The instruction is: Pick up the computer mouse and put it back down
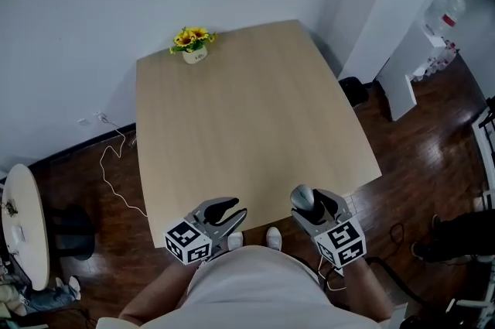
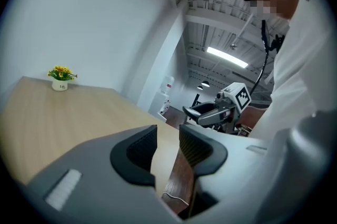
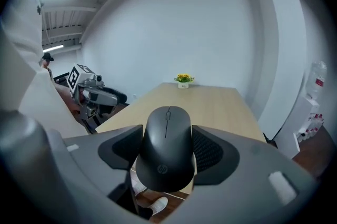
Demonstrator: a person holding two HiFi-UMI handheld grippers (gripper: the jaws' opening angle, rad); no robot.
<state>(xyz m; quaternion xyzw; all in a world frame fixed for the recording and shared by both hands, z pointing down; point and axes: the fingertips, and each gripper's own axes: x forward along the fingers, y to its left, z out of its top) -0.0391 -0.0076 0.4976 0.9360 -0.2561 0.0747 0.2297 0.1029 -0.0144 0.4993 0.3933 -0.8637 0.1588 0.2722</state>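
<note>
A small flower pot (image 1: 193, 47) sits at the table's (image 1: 255, 111) eleven o'clock. At seven o'clock the left gripper (image 1: 232, 211) hovers, jaws slightly apart, nothing between them. At five o'clock the right gripper (image 1: 311, 205) clamps the black computer mouse (image 3: 168, 146), held clear of the tabletop.
</note>
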